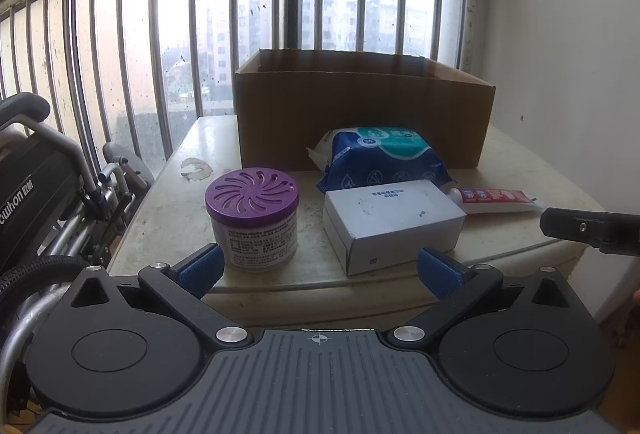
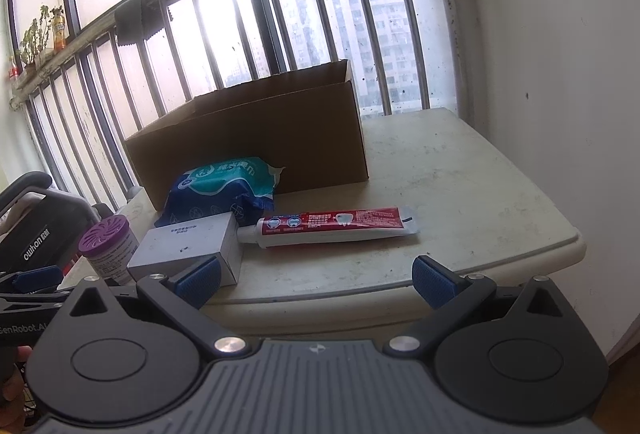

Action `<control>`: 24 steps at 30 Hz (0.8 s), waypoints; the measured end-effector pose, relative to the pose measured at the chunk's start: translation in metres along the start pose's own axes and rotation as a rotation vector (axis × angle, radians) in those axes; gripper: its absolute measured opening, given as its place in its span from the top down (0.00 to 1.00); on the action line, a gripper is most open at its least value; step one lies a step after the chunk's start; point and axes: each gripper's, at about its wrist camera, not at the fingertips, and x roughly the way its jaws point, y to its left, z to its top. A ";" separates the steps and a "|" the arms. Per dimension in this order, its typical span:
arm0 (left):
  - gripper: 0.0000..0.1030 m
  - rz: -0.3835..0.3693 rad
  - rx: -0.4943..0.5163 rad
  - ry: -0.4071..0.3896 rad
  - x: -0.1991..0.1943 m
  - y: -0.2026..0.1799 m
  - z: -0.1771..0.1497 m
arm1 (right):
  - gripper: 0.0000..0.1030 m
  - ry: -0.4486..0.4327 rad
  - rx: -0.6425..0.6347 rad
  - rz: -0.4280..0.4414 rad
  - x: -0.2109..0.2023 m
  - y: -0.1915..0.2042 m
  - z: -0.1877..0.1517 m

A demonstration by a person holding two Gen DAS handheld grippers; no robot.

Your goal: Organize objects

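Hovering wide open and empty, each hand-held gripper, left (image 1: pixel 320 270) and right (image 2: pixel 316 280), should straddle one item squarely, say the purple-lidded round jar (image 1: pixel 253 218) or red toothpaste tube (image 2: pixel 334 228), before lifting it into the open brown cardboard box (image 1: pixel 364 110).

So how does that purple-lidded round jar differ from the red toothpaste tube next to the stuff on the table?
The purple-lidded round jar stands upright; the red toothpaste tube lies flat on its side. The jar is short, squat and white-bodied with a slotted lid; the tube is long, slim and mostly red. The jar sits at the table's left end, the tube to the right. Both rest on the pale table, outside the brown cardboard box.
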 end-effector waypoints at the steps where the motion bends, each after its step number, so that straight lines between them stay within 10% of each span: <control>1: 0.00 0.000 0.000 0.000 0.000 0.000 0.000 | 0.00 0.000 0.002 0.001 0.000 0.000 0.000; 24: 0.00 -0.011 0.005 -0.002 0.000 -0.002 0.000 | 0.00 -0.002 -0.008 0.009 0.000 0.002 0.000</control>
